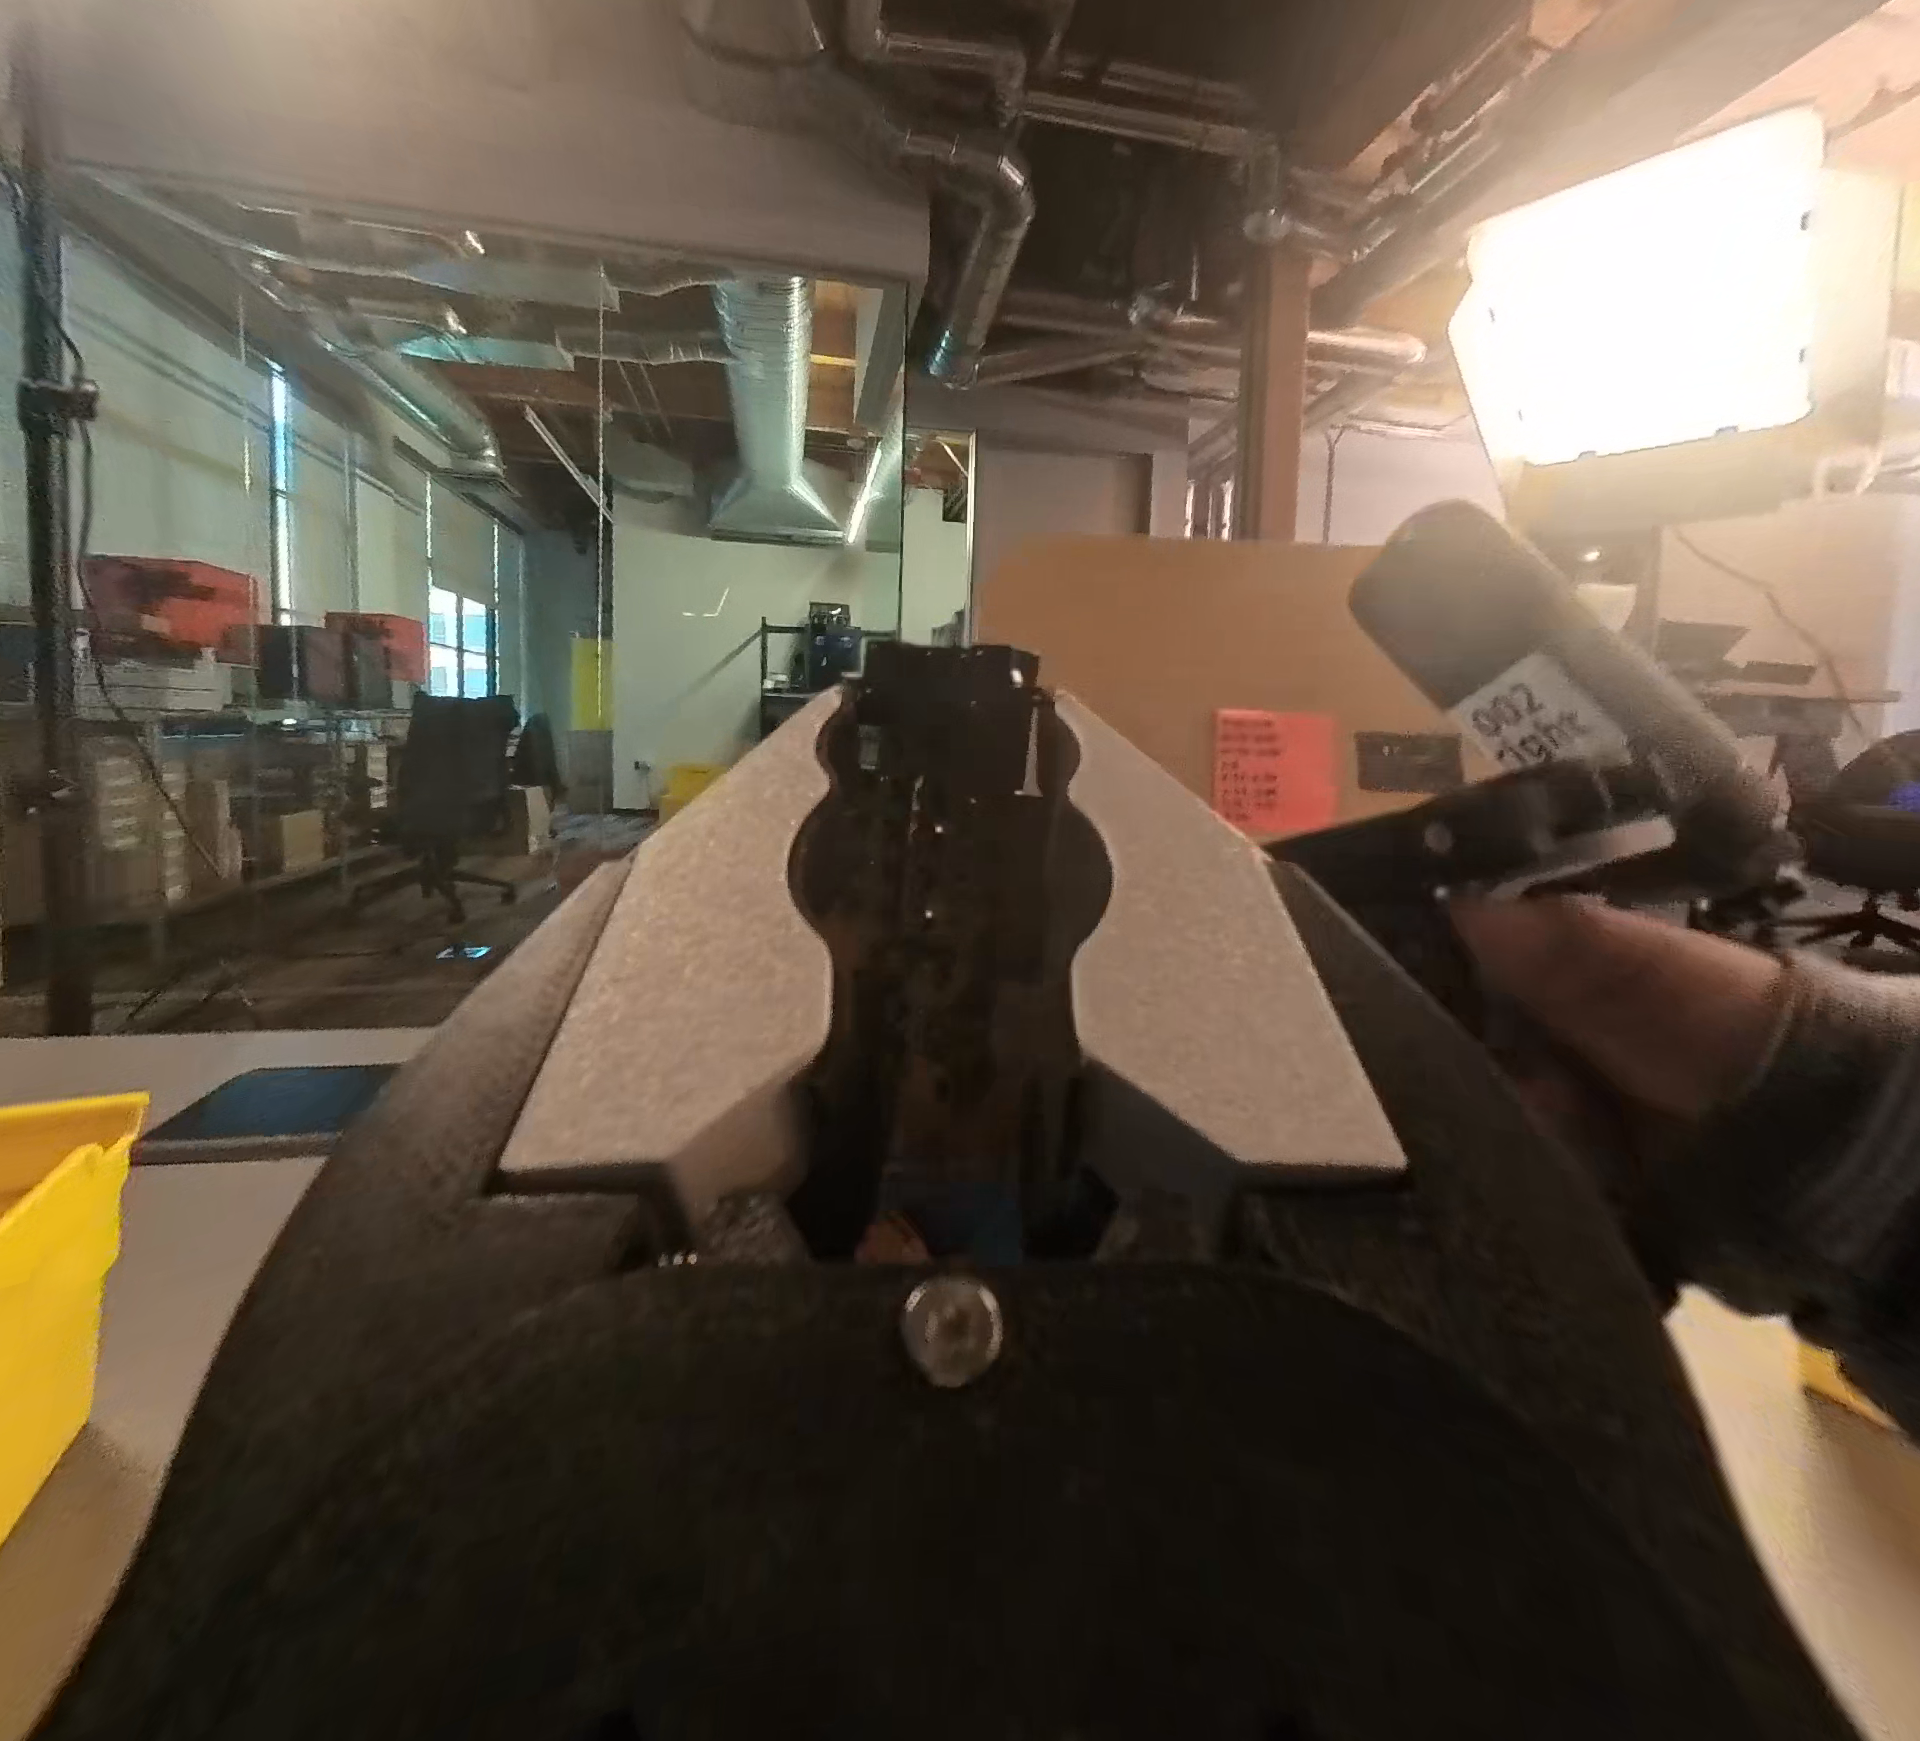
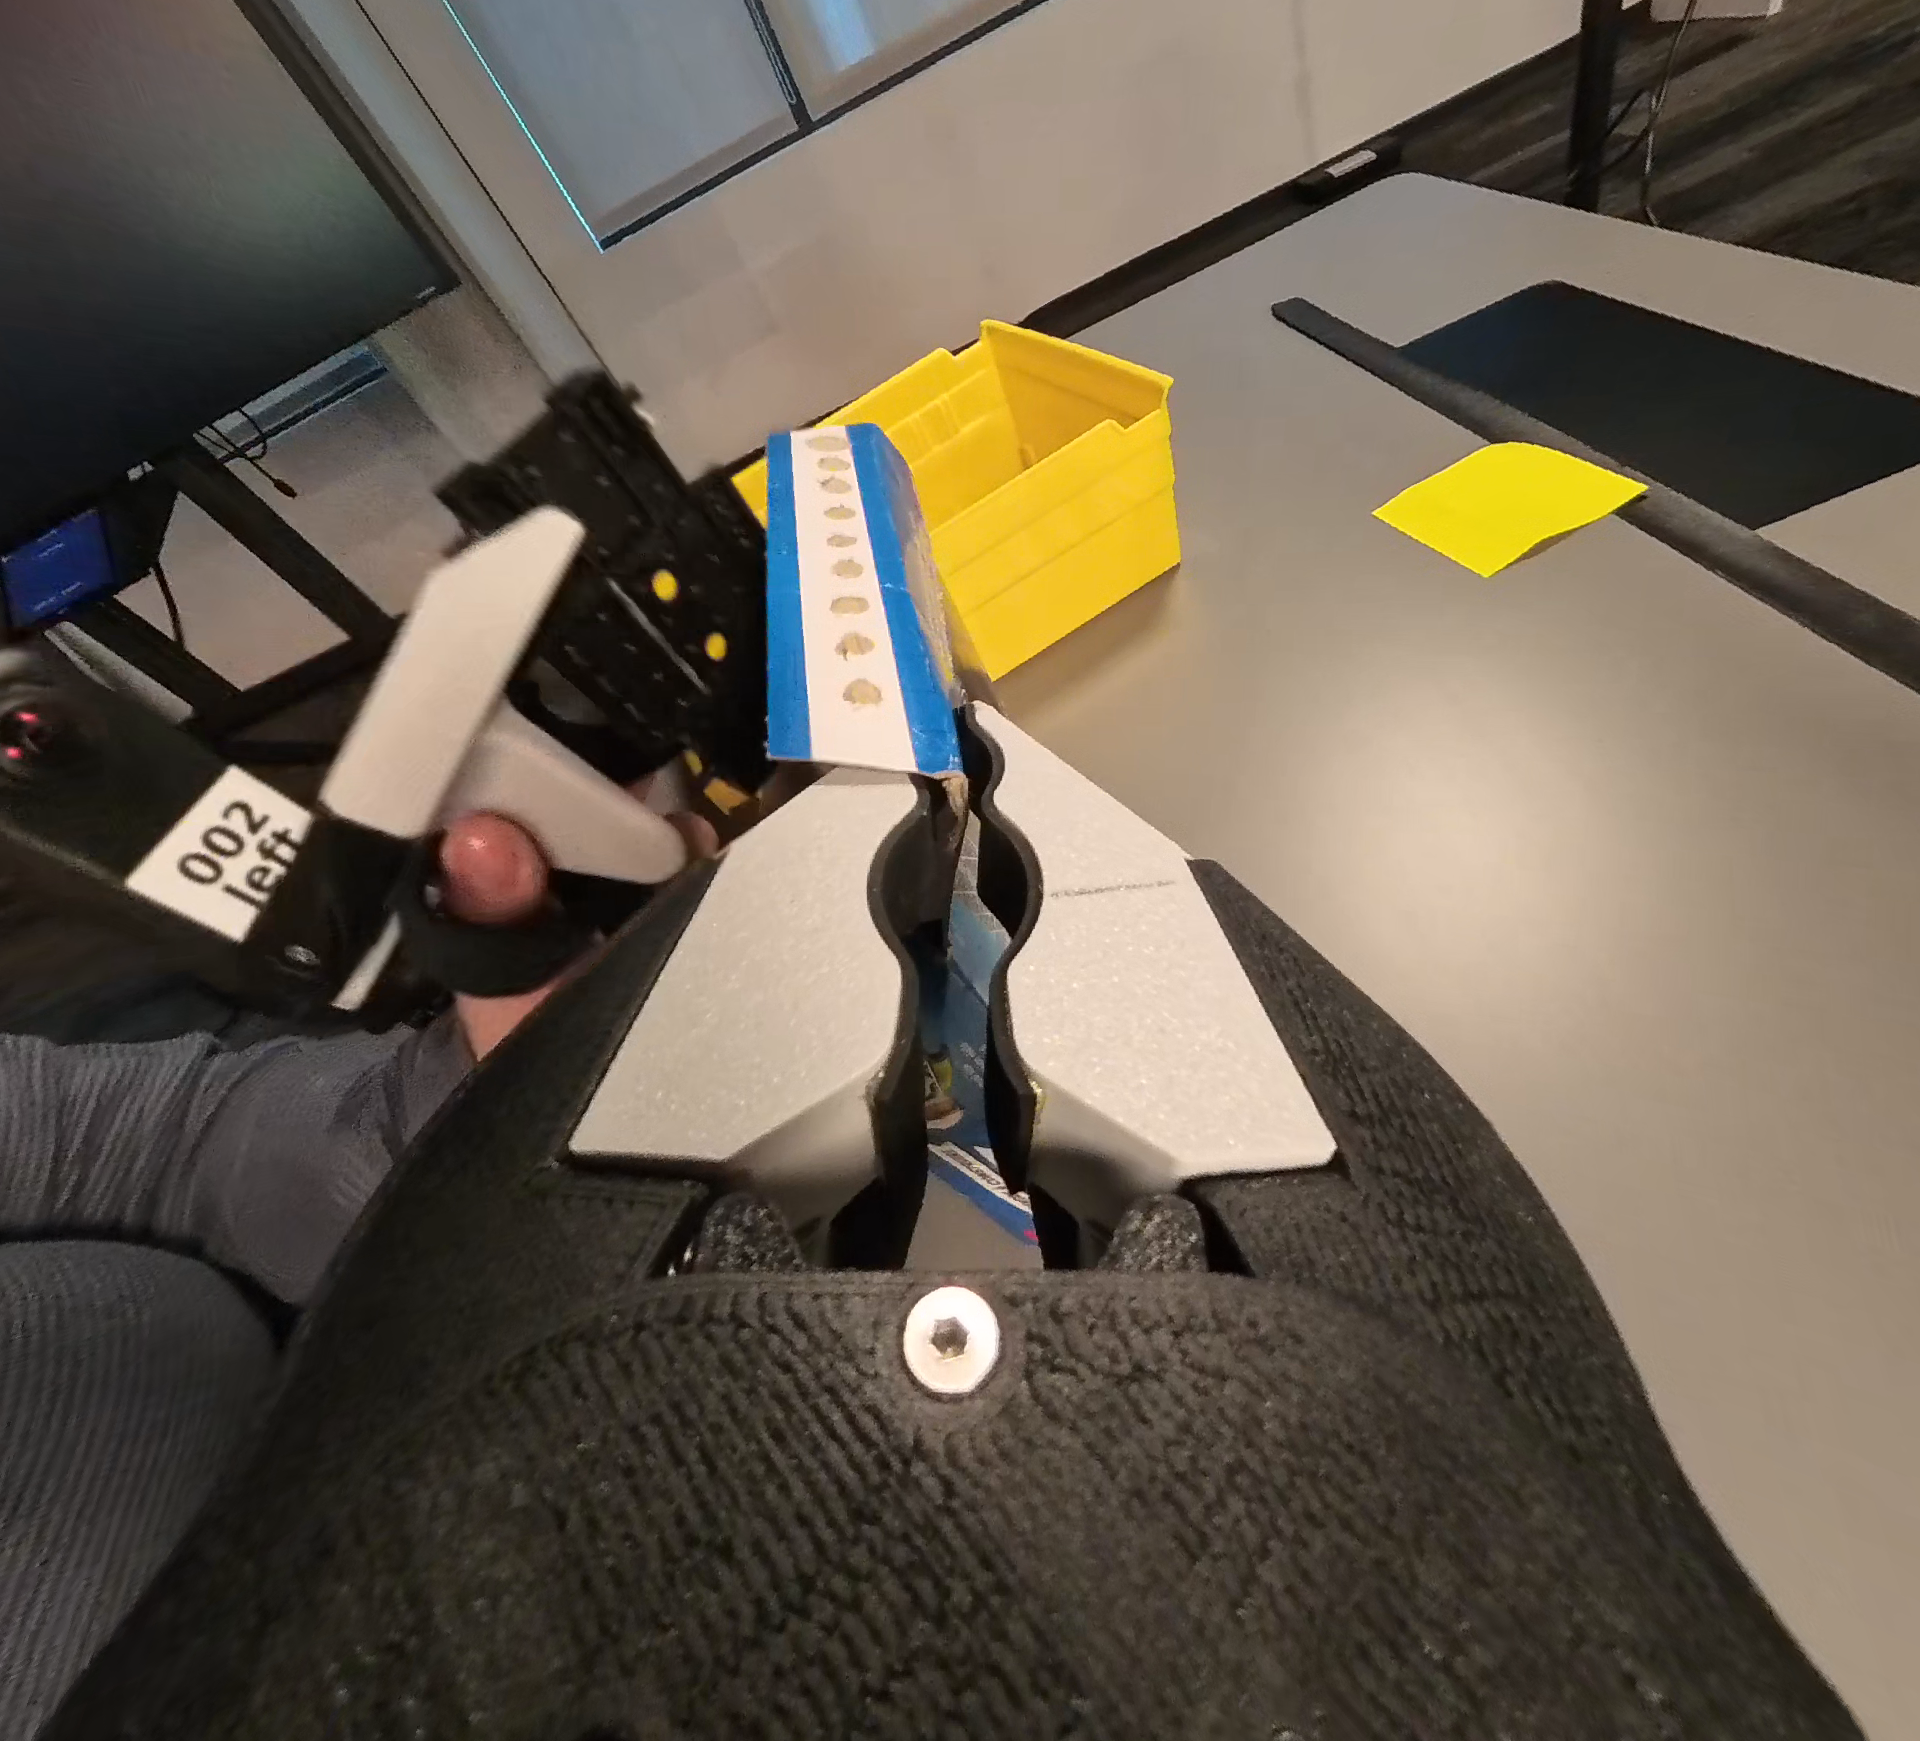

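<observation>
Grey table (image 2: 1455, 808); right tongs (image 2: 961, 761) clamp blue-white box (image 2: 847, 600).

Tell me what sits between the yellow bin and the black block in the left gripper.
In the right wrist view, a blue-and-white cardboard flap, pinched by the right gripper, stands between the yellow bin and the black block.

The left claw (image 1: 940, 715) grips a long black perforated plastic part (image 1: 940, 756) between its pale grey fingers (image 1: 727, 912). A gloved hand (image 1: 1683, 1068) holds the black right claw's handle (image 1: 1538, 642) just beside it. A yellow plastic bin (image 1: 52, 1276) sits on the grey surface (image 1: 197, 1203).
</observation>
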Demonstrator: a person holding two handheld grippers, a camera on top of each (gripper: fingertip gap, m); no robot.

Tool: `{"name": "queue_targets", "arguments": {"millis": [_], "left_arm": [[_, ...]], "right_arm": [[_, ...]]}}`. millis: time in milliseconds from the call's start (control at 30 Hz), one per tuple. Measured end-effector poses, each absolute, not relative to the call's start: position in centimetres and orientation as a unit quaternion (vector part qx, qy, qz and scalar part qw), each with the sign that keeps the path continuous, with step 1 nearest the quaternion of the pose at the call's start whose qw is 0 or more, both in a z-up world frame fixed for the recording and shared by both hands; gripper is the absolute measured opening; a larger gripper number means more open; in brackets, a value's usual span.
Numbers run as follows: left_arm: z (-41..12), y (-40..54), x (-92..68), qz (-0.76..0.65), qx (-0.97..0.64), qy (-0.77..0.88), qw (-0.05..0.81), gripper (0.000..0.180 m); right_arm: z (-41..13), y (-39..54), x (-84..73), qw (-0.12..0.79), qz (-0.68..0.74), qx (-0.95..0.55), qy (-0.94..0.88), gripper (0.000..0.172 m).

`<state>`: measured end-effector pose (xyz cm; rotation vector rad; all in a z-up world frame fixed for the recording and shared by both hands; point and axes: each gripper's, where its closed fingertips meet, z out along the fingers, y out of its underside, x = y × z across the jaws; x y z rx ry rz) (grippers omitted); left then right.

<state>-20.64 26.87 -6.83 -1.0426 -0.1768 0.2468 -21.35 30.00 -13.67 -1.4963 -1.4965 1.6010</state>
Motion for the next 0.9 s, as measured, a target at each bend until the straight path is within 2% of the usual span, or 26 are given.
{"name": "queue_targets", "arguments": {"millis": [167, 500, 800, 900], "left_arm": [[-8.1, 26.2, -20.3, 0.129, -0.497, -0.082, 0.854, 0.032], [-6.8, 26.7, -21.9, 0.128, -0.469, -0.090, 0.869, 0.030], [-9.6, 26.7, -22.3, 0.202, -0.531, -0.129, 0.813, 0.031], [-10.4, 26.9, -22.4, 0.205, -0.554, -0.130, 0.796, 0.047]], "right_arm": [[-13.7, 29.8, -21.4, 0.234, 0.591, -0.545, -0.547, 0.000], [-13.7, 29.8, -21.6, 0.240, 0.590, -0.547, -0.544, 0.000], [-13.7, 30.0, -21.6, 0.242, 0.588, -0.548, -0.543, 0.000], [-13.7, 30.0, -21.6, 0.242, 0.588, -0.548, -0.543, 0.000]]}}
